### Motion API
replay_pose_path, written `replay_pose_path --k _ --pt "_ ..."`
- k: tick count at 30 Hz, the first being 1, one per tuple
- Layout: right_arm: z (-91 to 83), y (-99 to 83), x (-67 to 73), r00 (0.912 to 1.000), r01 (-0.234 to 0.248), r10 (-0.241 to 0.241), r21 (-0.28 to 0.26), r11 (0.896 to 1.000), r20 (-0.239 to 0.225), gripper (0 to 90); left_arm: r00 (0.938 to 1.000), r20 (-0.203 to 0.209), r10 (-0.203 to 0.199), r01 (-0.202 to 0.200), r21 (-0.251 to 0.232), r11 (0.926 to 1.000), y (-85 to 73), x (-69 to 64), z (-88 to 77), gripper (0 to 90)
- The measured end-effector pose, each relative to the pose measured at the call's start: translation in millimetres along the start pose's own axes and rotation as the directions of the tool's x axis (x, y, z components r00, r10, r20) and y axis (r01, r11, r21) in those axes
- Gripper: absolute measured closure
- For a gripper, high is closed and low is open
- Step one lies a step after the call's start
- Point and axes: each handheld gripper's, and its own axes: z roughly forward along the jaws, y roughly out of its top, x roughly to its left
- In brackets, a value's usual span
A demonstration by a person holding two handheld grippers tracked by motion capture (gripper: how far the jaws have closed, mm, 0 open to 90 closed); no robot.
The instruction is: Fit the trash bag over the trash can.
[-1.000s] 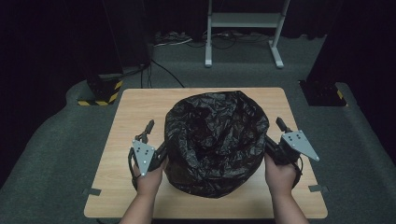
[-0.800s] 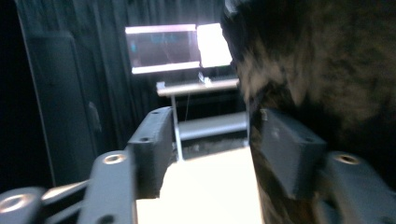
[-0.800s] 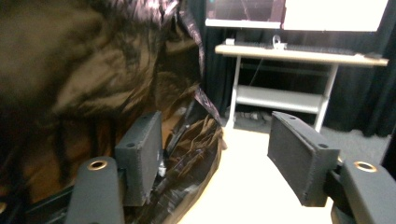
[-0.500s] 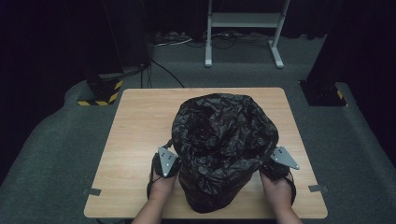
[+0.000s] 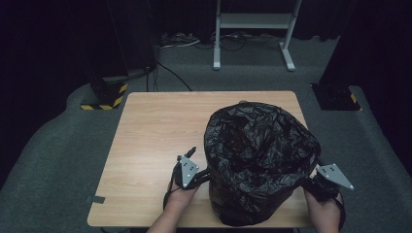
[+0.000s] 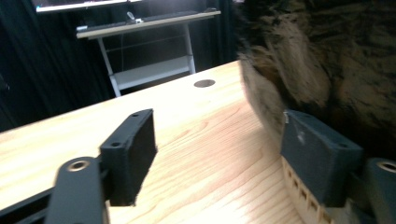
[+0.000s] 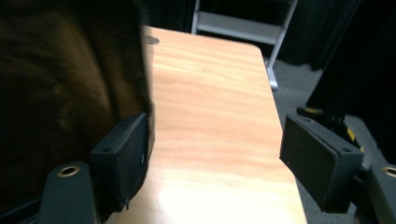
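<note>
on the near right part of the wooden surface (image 5: 155,131) stood the bin (image 5: 260,165) lined with a black bag. left gripper (image 6: 219,154) and right gripper (image 7: 215,154) flanked it, their jaws just widened and pinching nothing. best to pull both away evenly without snagging plastic.

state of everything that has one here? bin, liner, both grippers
bin: upright on the table, near its front edge
black liner bag: draped over the bin, mouth open
left gripper: jaws just opened, nothing between them, beside the bag
right gripper: jaws just opened, nothing between them, beside the bag
</note>
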Motion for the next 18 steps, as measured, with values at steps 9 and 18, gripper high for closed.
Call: replay_pose_path --k 9,18 --pt "-14.5 -10.8 -20.1 0.9957 -0.088 0.087 -0.012 0.996 -0.032 20.5 0.9911 -0.092 -0.097 0.093 -0.043 0.9947 -6.2 42.0 -48.4 15.1" --pt "-43.4 -3.8 -30.1 0.9888 -0.149 0.144 -0.190 0.970 -0.040 19.8 0.9830 -0.173 -0.061 0.066 0.026 0.9974 -21.0 66.0 -78.7 15.0"
